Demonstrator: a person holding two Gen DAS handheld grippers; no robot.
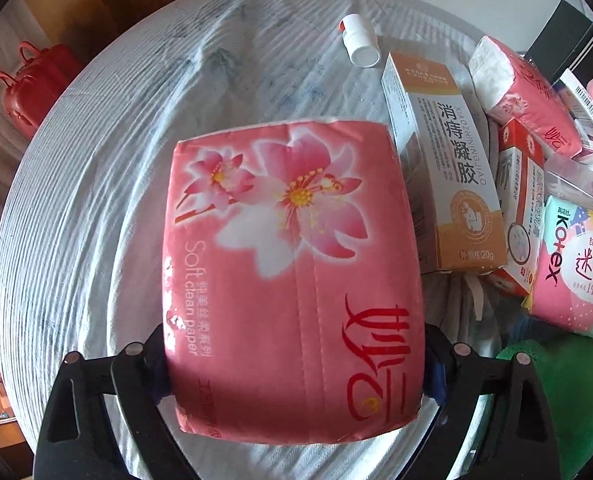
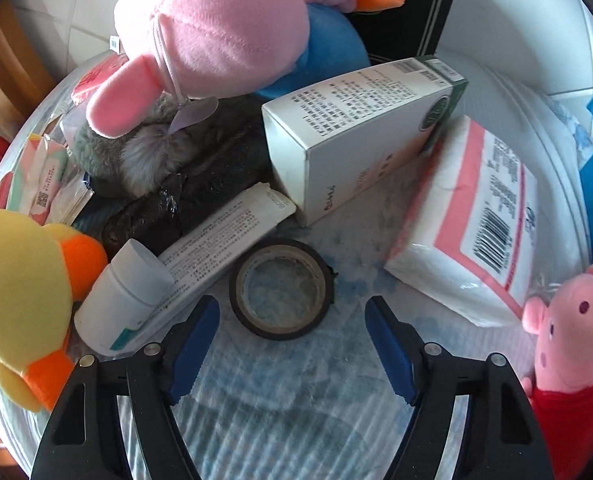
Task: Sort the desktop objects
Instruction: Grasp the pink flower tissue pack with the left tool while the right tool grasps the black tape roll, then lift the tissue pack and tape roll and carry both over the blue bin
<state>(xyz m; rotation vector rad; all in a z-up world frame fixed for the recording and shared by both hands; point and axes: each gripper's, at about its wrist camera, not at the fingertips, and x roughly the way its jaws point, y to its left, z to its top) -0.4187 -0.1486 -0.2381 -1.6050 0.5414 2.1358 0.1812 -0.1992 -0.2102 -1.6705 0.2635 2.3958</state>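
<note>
Left gripper (image 1: 296,364) straddles the tissue pack (image 1: 292,276), soft and light, pads at its sides, grip uncertain; right gripper (image 2: 292,344) hangs open over the stiff tape roll (image 2: 282,289) mid-table.

Left gripper (image 1: 296,364) astride pink tissue pack (image 1: 292,280), worktop (image 1: 96,200) under white cloth.

Pack lies flat, flower print up, its near end between the black fingers (image 1: 144,364); both fingers sit right at the pack's sides, contact can't be confirmed. Right of it: orange-and-white box (image 1: 444,168) close beside the pack, red-and-white box (image 1: 520,200) behind that, then a Kotex pack (image 1: 576,264). Second pink tissue pack (image 1: 524,96) lies further back, white bottle (image 1: 358,42) on its side above. Green item (image 1: 568,392) at lower right. Red case (image 1: 32,88) off the worktop, upper left.
</note>
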